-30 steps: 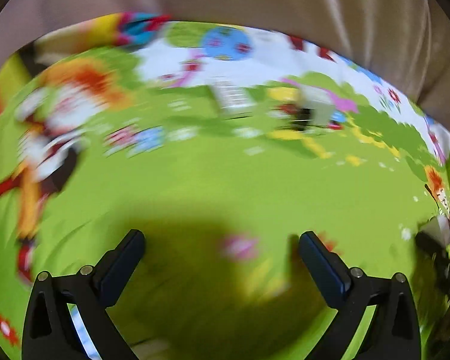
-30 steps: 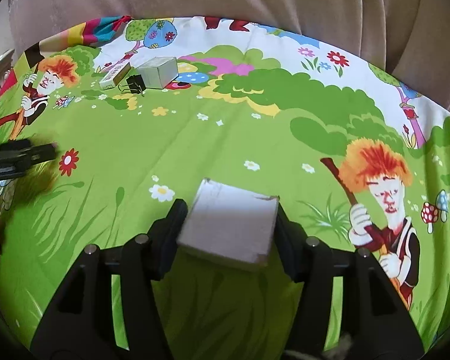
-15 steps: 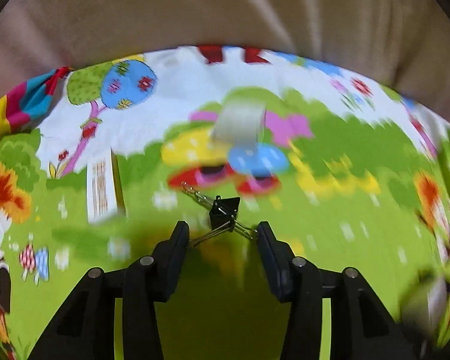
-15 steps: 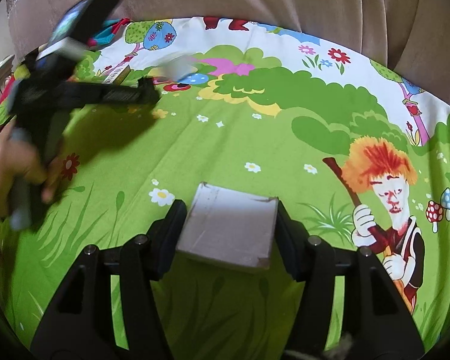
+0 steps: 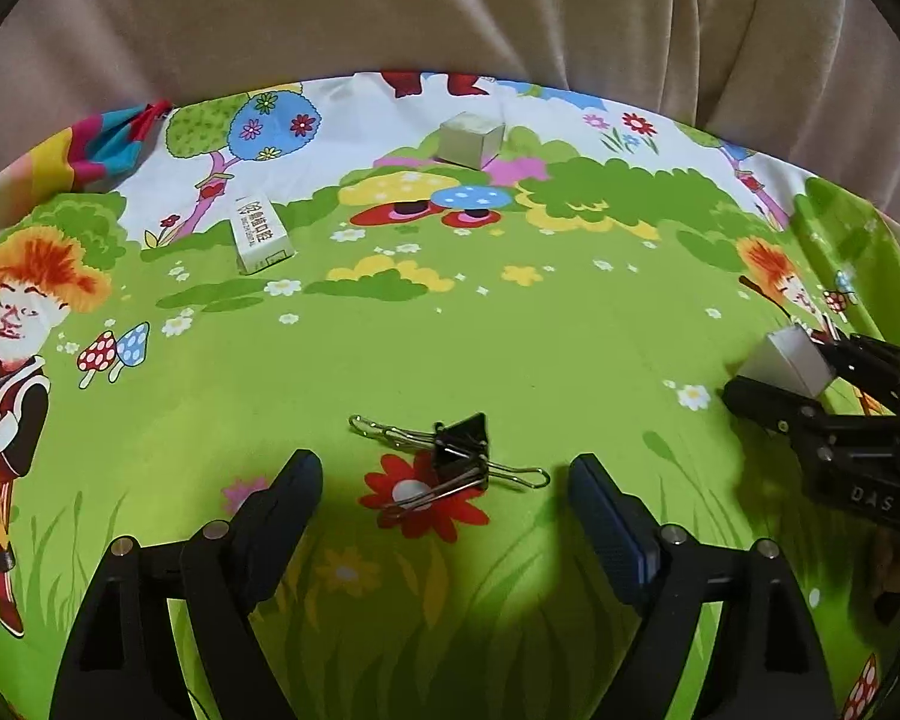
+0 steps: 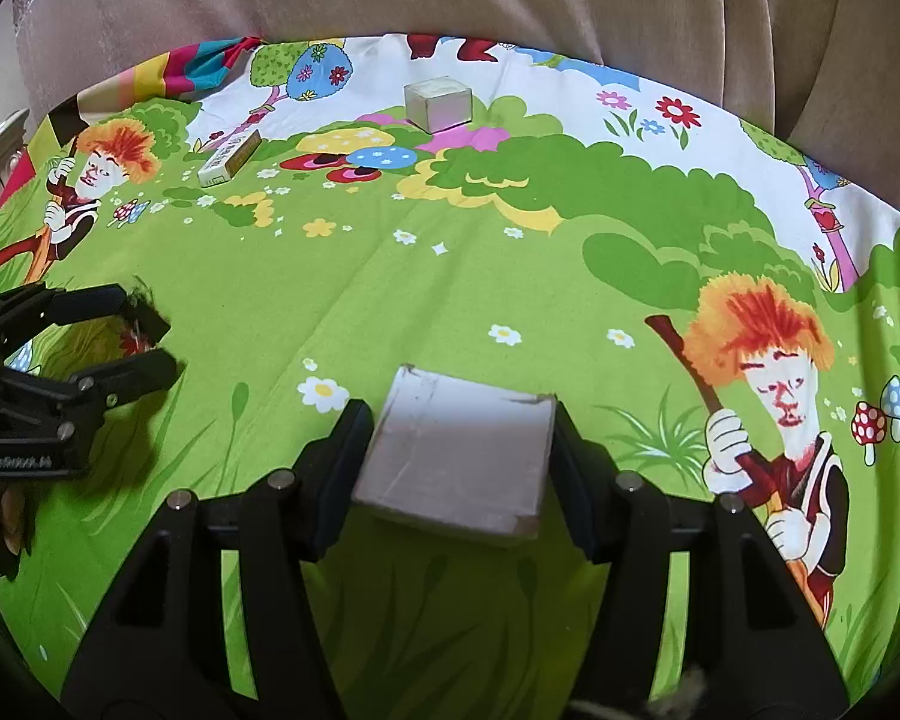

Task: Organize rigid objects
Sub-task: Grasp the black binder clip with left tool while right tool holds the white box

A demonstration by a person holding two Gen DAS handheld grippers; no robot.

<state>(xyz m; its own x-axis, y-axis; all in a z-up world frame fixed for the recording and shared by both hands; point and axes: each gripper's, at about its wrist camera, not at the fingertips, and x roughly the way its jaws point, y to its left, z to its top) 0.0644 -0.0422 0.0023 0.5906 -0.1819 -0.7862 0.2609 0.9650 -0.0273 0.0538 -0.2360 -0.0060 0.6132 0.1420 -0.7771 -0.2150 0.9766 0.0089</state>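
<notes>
A black binder clip (image 5: 459, 444) with silver wire handles lies on the green printed cloth (image 5: 510, 330), over a red flower. My left gripper (image 5: 444, 468) stands around it with its jaws opening; neither pad touches the clip. From the right wrist the left gripper (image 6: 159, 342) shows at the left edge. My right gripper (image 6: 459, 420) is shut on a flat grey-white cardboard box (image 6: 462, 456), held just above the cloth. That box (image 5: 786, 360) also appears at the right of the left wrist view.
A small silver cube box (image 5: 468, 141) stands at the cloth's far edge. A white oblong box with print (image 5: 261, 234) lies to its left. A beige sofa back (image 5: 450, 12) rises behind the cloth. Fingers of a person's hand (image 6: 6, 522) show at the far left.
Half a second ago the left jaws were narrow around the binder clip; now they are wide and the clip lies free. The left gripper pulled back from the far boxes. The right gripper stayed still.
</notes>
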